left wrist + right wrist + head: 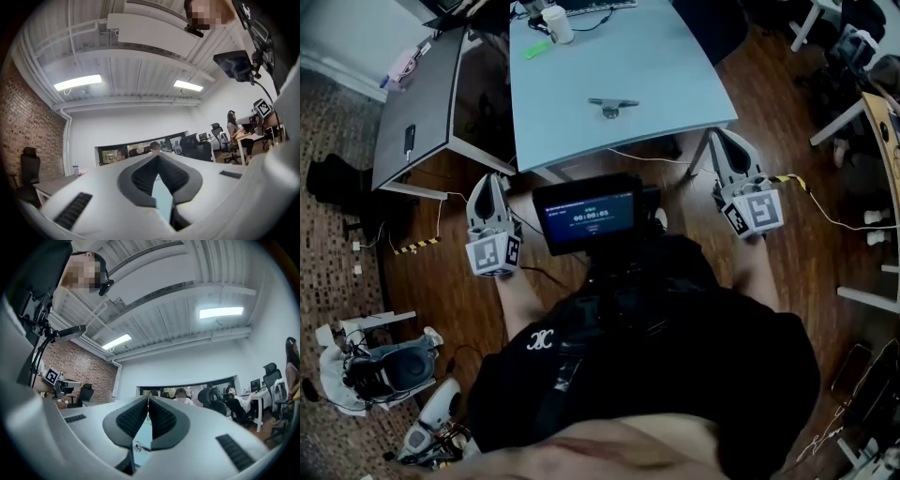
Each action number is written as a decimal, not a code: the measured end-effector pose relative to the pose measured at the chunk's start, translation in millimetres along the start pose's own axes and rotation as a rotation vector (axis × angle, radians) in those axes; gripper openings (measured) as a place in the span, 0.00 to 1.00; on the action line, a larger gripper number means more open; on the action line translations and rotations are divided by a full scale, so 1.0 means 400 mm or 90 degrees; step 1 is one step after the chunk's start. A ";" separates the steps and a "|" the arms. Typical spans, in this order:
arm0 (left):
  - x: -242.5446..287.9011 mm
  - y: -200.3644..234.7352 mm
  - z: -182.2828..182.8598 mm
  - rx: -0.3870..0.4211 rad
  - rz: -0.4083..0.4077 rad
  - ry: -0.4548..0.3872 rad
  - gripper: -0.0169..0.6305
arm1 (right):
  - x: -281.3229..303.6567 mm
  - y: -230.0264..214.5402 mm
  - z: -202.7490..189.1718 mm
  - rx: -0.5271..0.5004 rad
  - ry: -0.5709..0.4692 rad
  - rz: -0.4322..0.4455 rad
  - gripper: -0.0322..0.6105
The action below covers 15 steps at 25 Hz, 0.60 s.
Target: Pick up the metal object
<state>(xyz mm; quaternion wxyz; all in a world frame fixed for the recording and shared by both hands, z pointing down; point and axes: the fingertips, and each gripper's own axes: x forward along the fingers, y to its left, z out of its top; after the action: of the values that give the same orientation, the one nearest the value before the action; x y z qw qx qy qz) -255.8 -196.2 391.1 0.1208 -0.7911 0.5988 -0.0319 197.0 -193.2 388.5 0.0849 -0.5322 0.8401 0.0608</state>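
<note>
Wood flooring surrounded a pale blue table point(675, 75) in the office. The right gripper point(727, 141) had its jaws pressed together on nothing, and the left gripper point(494, 180) was likewise closed and empty. Both were held at the person's sides, short of the table's near edge. The metal object point(612, 106) lay untouched near the table's middle, well apart from either gripper. The reach looked not yet begun: one gripper would need to open its jaws, advance over the table and straddle the object.
</note>
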 end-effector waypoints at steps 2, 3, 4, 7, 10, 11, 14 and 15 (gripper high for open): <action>0.041 -0.006 0.020 0.007 -0.003 -0.012 0.04 | 0.029 -0.014 -0.001 -0.005 -0.002 0.006 0.07; 0.045 -0.011 0.028 0.012 -0.005 -0.017 0.04 | 0.032 -0.011 -0.001 -0.007 -0.003 0.009 0.07; 0.050 -0.018 0.035 0.018 -0.007 -0.021 0.04 | 0.036 -0.011 -0.004 -0.008 -0.002 0.014 0.07; 0.131 -0.044 0.039 0.025 -0.006 -0.022 0.04 | 0.111 -0.058 -0.036 0.001 0.022 0.045 0.07; 0.219 -0.045 0.024 0.022 -0.007 -0.007 0.04 | 0.203 -0.101 -0.066 0.005 0.034 0.066 0.08; 0.232 -0.036 0.017 0.021 -0.005 -0.002 0.04 | 0.223 -0.102 -0.075 0.005 0.034 0.069 0.08; 0.247 -0.002 -0.005 0.012 0.005 0.010 0.04 | 0.265 -0.087 -0.114 0.007 0.047 0.076 0.08; 0.251 0.007 -0.011 0.011 0.005 0.012 0.04 | 0.277 -0.079 -0.126 0.007 0.054 0.080 0.08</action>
<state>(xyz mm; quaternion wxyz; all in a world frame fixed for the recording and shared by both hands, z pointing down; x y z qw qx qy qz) -231.0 -293.3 385.2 0.1216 -0.7875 0.6026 -0.0441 175.4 -314.3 414.5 0.0485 -0.4799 0.8751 0.0389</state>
